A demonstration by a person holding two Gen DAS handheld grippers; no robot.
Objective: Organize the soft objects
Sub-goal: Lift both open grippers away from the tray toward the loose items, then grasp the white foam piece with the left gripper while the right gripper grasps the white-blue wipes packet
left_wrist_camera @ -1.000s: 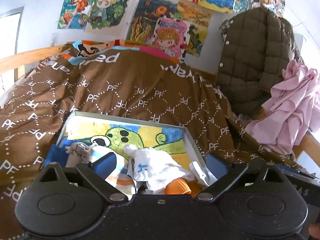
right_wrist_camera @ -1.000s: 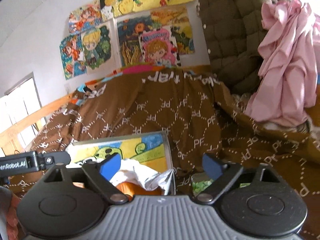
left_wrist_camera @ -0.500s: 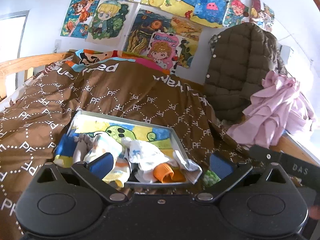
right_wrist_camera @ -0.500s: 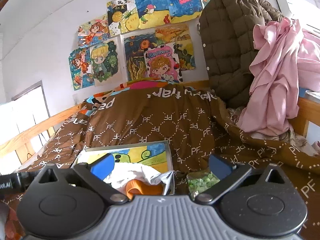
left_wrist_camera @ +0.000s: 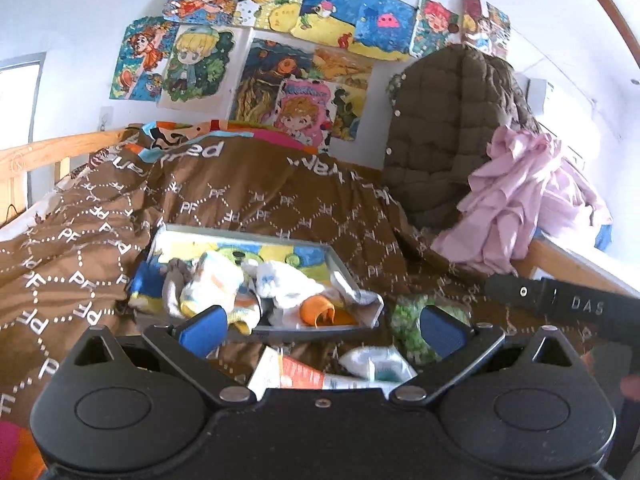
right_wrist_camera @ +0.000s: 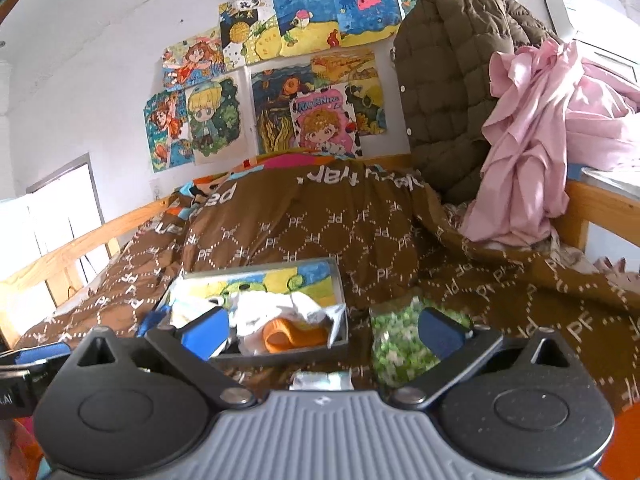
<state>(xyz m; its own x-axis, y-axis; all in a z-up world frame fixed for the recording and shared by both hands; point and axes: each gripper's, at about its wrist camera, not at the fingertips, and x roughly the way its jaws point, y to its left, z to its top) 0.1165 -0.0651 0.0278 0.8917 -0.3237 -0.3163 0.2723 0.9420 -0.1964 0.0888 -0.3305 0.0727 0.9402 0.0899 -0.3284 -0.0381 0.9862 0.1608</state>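
Left wrist view: left gripper [left_wrist_camera: 322, 322] and right gripper [right_wrist_camera: 322, 326] hung spread, empty, above bed. Shallow grey metal tray [left_wrist_camera: 348, 280] on brown quilt [left_wrist_camera: 260, 200] corralled bunched socks [left_wrist_camera: 216, 288]; green speckled pouch [right_wrist_camera: 394, 336] lay beside, likely unsorted.

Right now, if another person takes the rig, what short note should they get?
Left gripper: open, holds nothing.
Right gripper: open, holds nothing.
Tray on the brown quilt holds a heap of socks and an orange piece.
Left to do: the green item right of the tray, and a white-teal piece in front of it, both on the quilt.
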